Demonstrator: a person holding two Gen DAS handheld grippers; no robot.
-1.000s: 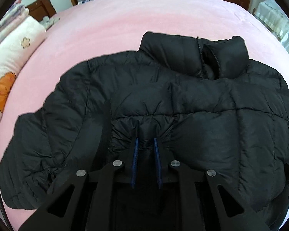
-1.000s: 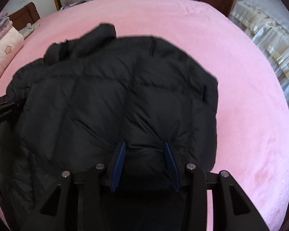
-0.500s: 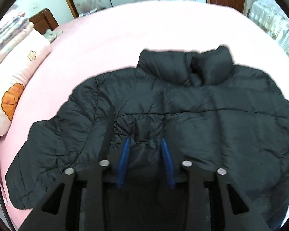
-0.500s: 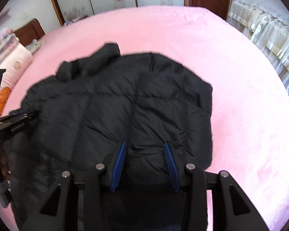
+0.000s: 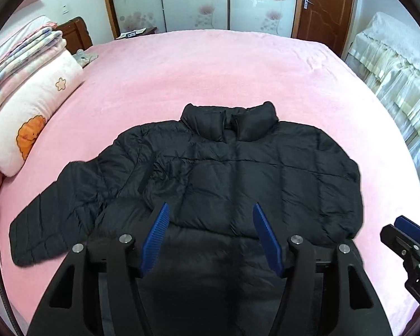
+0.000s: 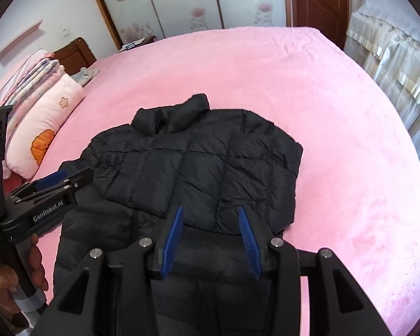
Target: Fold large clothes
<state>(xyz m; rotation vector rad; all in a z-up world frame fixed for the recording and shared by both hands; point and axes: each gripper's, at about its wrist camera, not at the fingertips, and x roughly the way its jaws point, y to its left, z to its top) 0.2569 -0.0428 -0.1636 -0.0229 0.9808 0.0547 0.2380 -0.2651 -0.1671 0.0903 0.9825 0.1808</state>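
Jacket (image 5: 238,173) lies spread on the pink bed (image 5: 210,64). Left gripper (image 5: 211,224), jaws opening, grips nothing; right gripper (image 6: 211,224), half spread, seemingly empty above the hem.

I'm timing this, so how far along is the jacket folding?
Early. Done: the jacket lies flat, and its side away from the pillow shows a straight edge with no sleeve out, so that one looks tucked in. In hand: the left gripper is opening above the hem, nothing pinched; the right gripper is there too, grip unclear. Left: the sleeve by the pillow sticks out.
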